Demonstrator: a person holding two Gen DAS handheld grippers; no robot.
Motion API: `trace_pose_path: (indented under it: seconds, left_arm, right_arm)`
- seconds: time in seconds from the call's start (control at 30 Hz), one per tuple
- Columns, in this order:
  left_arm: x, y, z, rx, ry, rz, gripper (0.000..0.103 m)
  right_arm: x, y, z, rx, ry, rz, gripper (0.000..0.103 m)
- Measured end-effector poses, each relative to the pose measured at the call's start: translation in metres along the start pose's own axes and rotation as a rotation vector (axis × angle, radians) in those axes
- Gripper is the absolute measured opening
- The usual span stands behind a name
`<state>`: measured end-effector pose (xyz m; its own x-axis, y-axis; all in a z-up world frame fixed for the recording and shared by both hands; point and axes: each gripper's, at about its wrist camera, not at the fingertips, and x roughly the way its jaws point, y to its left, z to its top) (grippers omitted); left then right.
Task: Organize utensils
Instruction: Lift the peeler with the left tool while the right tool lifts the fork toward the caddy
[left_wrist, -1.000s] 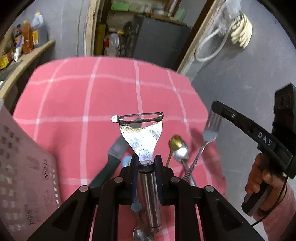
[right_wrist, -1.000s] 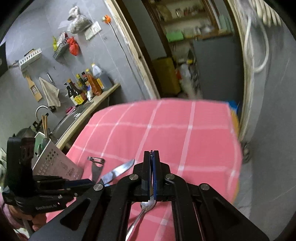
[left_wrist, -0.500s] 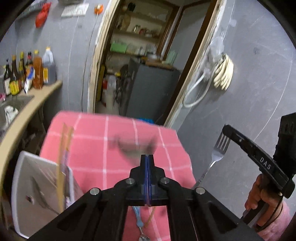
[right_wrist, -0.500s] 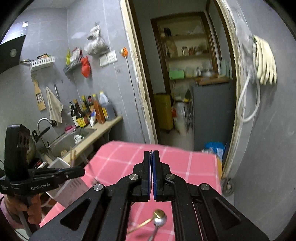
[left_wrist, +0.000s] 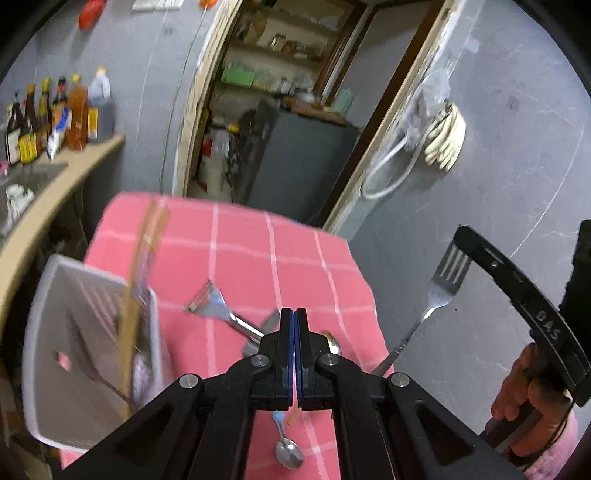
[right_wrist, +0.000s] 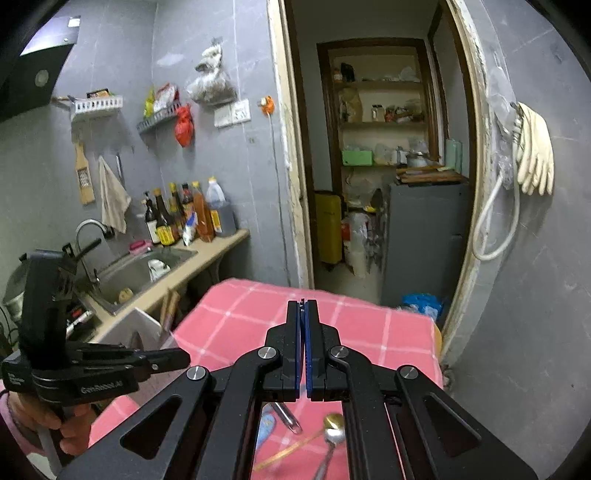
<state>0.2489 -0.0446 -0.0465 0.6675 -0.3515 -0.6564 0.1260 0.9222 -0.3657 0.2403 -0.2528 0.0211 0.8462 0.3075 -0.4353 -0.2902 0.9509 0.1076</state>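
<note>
a: holding what? the white basket (left_wrist: 40, 295) at the pink cloth's (left_wrist: 251, 258) left edge contains upright wooden chopsticks (left_wrist: 142, 266).
b: left gripper (left_wrist: 294, 325) pinched shut, empty; right gripper (right_wrist: 305, 332) clamps the fork (left_wrist: 439, 295). peeler (left_wrist: 214, 304) lies on cloth.

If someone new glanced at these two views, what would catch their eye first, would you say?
Probably the pink checked tablecloth, with a peeler and spoons lying loose on it. Next, the fork held up at the table's right edge by the right gripper, and the white utensil basket on the left with wooden chopsticks standing in it.
</note>
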Motion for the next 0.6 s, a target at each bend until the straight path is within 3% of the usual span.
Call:
trace_pose_path:
  seconds: [0.2,0.37,0.53,0.57,0.6]
  left_arm:
    - [0.057,-0.008,-0.014,-0.057,0.116,0.081,0.004]
    - [0.113,0.003,-0.021,-0.18,0.214,0.177,0.005]
    - [0.15,0.025,-0.024,-0.316,0.25,0.278,0.005]
    - [0.153,0.027,-0.024,-0.332,0.248,0.288,0.007]
    - [0.154,0.029,-0.023,-0.341,0.238,0.296,0.015]
  right_arm:
    - [0.01,-0.043,-0.026,0.066,0.054,-0.02,0.002]
    - [0.03,-0.07,-0.045,0.112,0.091,-0.004,0.002]
    - [0.052,-0.091,-0.06,0.141,0.118,0.028,0.002]
    - [0.055,-0.093,-0.062,0.145,0.121,0.033,0.002]
    - [0.06,-0.096,-0.064,0.15,0.125,0.041,0.002]
